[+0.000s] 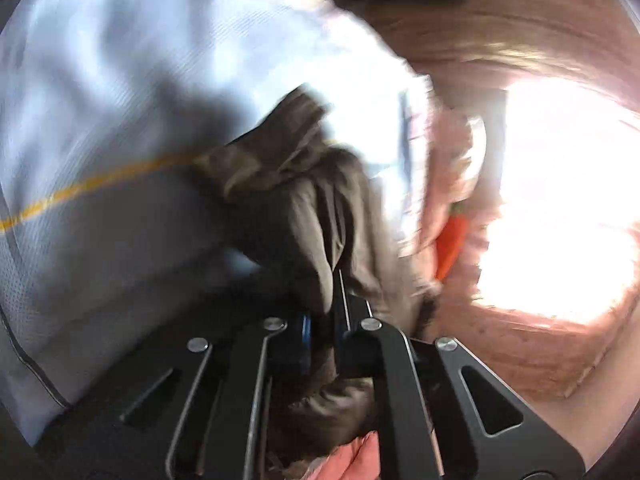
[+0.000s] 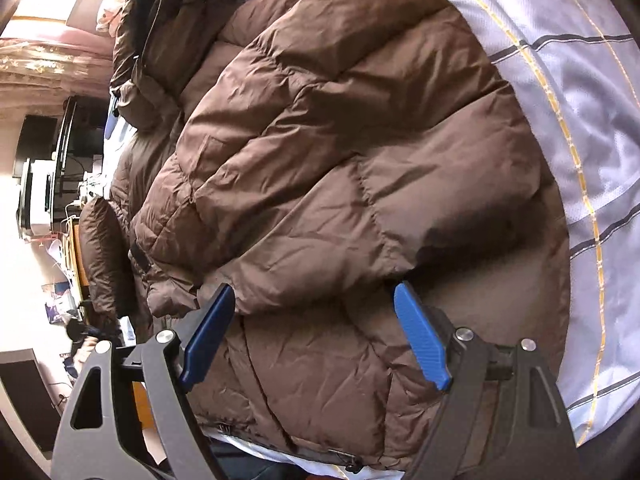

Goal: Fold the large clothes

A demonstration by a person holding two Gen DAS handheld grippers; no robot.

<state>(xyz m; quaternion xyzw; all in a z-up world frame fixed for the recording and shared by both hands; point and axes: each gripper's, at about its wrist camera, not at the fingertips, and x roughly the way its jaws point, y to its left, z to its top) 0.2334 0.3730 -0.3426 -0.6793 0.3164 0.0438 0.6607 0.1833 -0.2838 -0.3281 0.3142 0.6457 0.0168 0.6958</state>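
1. Brown puffer jacket (image 2: 320,140) lies spread across a bed, on a pale sheet (image 2: 580,120) crossed by yellow and dark grey lines; in the right wrist view it fills most of the frame.
2. Its hood (image 2: 160,12) sits at the far upper left of that view, with a thin dark drawcord looped over it, and a sleeve (image 2: 104,252) hangs along the left edge of the bed.
3. The right gripper (image 2: 316,336) points steeply down at the jacket's near part, its blue fingers (image 2: 420,336) set wide apart over the quilted fabric; the jaws are spread and nothing is pinched between them.
4. In the left wrist view, which is smeared by motion, the left gripper (image 1: 328,320) has its jaws closed tight on a bunched fold of the jacket (image 1: 288,200), with brown cloth rising from between the black arms.
5. Behind that fold lies the sheet (image 1: 100,120), pale blue-white with one yellow line.
6. Right of it, reddish-brown wood floor (image 1: 480,40) shows under a blown-out patch of sunlight, and a small orange object (image 1: 450,240), too blurred to identify, sits at the bed's edge.
7. Pink fabric (image 1: 352,456) shows at the bottom between the gripper's arms.
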